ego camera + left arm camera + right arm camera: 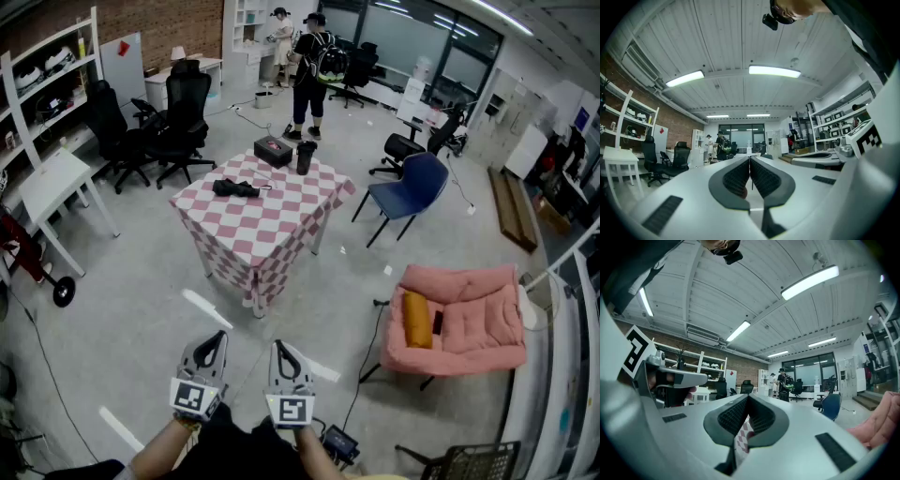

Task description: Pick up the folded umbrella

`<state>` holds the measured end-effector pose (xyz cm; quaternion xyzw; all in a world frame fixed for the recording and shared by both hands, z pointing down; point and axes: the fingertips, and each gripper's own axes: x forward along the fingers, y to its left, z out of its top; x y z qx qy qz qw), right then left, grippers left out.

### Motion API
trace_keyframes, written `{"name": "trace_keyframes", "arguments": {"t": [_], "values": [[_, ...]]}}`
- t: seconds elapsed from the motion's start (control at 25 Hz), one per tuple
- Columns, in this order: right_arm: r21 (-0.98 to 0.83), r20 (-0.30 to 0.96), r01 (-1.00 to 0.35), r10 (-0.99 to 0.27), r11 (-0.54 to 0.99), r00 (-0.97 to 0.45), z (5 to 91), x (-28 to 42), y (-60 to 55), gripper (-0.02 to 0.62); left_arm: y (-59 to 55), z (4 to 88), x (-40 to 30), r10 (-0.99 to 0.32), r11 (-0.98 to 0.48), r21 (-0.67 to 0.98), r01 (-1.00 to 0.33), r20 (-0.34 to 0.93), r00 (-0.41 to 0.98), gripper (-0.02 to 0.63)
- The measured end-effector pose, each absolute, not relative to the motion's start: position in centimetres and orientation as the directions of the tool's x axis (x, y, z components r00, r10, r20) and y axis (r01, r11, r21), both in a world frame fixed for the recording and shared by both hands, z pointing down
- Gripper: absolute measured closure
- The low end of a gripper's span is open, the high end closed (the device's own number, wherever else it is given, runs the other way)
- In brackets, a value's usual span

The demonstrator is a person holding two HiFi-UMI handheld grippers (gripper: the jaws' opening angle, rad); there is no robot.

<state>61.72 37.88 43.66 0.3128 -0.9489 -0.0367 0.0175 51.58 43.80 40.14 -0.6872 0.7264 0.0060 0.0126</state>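
A black folded umbrella (236, 188) lies on the left part of a table with a pink-and-white checked cloth (262, 225) in the middle of the room. Both grippers are held close to my body, well short of the table, pointing level toward it. My left gripper (218, 339) is shut with nothing between its jaws; its tips (750, 159) meet in the left gripper view. My right gripper (280, 348) is shut and empty too, and its closed tips (748, 399) show a strip of the checked cloth (743, 437) below them.
On the table's far side stand a black box (273, 150) and a dark cup (305, 157). A blue chair (409, 190) is right of the table, a pink cushioned seat (464, 321) near right, black office chairs (173, 122) and a white desk (56, 183) left. Two people (310, 70) stand behind.
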Motion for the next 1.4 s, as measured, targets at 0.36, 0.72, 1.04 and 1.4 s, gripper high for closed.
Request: {"name": "trace_keyframes", "arguments": {"t": [0.36, 0.72, 1.04, 1.4], "values": [[0.033, -0.046, -0.475, -0.474, 0.879, -0.880, 42.7, 56.0, 35.5, 0.588, 41.4, 39.5, 47.4, -0.995, 0.098, -0.026, -0.995, -0.022, -0.097, 0.591], [0.075, -0.034, -0.471, -0.470, 0.879, -0.882, 41.6, 49.1, 33.5, 0.588, 39.4, 37.7, 41.3, -0.993, 0.086, -0.013, -0.996, -0.080, -0.085, 0.591], [0.120, -0.028, -0.486, -0.487, 0.866, -0.873, 40.5, 40.1, 32.9, 0.588, 37.9, 36.8, 32.6, -0.994, 0.043, 0.003, -0.999, -0.102, -0.043, 0.591], [0.141, -0.013, -0.524, -0.528, 0.840, -0.849, 39.9, 30.3, 32.6, 0.588, 36.4, 37.2, 24.0, -0.995, -0.045, -0.004, -0.999, -0.087, 0.045, 0.591]]}}
